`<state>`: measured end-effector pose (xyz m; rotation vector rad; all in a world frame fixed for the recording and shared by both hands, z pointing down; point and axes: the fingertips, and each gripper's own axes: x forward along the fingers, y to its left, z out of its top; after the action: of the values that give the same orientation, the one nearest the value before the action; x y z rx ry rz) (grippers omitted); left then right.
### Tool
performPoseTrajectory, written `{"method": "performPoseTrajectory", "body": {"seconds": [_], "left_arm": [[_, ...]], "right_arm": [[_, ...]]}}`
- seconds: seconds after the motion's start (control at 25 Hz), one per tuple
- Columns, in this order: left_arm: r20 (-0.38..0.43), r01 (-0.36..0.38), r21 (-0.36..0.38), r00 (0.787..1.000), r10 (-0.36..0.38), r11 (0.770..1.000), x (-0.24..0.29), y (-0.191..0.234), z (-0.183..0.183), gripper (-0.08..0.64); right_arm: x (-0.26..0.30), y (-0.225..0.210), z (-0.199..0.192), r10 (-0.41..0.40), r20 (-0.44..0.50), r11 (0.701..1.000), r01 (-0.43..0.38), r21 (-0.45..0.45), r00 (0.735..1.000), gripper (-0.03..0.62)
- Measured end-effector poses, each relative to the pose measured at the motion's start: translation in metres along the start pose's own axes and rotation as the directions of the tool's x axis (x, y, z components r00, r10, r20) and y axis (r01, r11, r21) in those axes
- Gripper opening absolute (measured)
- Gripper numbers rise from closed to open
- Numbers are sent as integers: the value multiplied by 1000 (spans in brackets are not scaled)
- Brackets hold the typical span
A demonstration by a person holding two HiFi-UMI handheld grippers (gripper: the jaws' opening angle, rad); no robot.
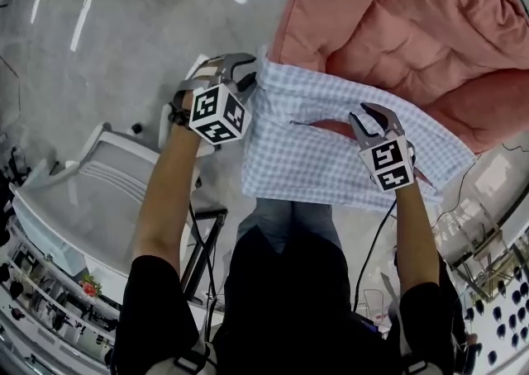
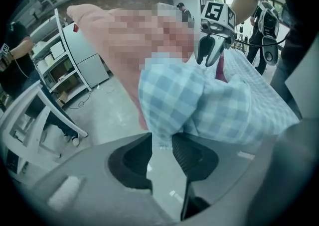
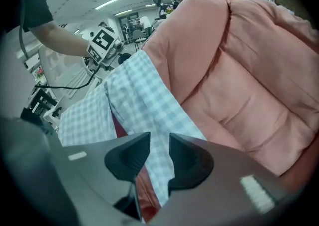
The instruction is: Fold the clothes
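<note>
Left claw (image 2: 160, 139), right claw (image 3: 159, 143) each clamped on checked shirt (image 1: 322, 150) edge, over pink quilt (image 1: 413, 26).

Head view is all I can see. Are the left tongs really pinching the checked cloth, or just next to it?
Observer: Pinching. The left gripper view shows an edge of the cloth caught between the left tongs.
Operator: And the right tongs?
Observer: Same. In the right gripper view a strip of cloth runs down between the right tongs.
Operator: Is anybody else in the room?
Observer: Yes. The left gripper view shows a person in black at its far left.
</note>
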<state>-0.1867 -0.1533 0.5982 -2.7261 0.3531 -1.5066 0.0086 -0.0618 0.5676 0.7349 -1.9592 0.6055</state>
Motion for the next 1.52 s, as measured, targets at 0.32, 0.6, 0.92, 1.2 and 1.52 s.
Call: {"method": "performPoseTrajectory", "body": {"seconds": [0.32, 0.6, 0.92, 1.2, 1.52], "left_arm": [[35, -4, 11, 999, 4, 1000, 10, 2, 12, 20], [3, -18, -23, 1000, 18, 1000, -15, 10, 4, 17], [-32, -43, -12, 999, 42, 999, -50, 18, 1, 15], [-83, -54, -1, 995, 54, 999, -64, 18, 3, 15], [-158, -85, 49, 983, 92, 995, -84, -1, -7, 17]], "right_arm": [[8, -13, 7, -28, 32, 1000, 28, 2, 999, 127], [15, -22, -12, -85, -27, 982, 79, -174, 996, 186], [19, -49, -49, -187, -135, 914, 122, -388, 973, 198], [12, -67, -56, -262, -135, 862, 168, -479, 956, 30], [-41, -47, -49, -242, -91, 897, 187, -402, 966, 26]]}}
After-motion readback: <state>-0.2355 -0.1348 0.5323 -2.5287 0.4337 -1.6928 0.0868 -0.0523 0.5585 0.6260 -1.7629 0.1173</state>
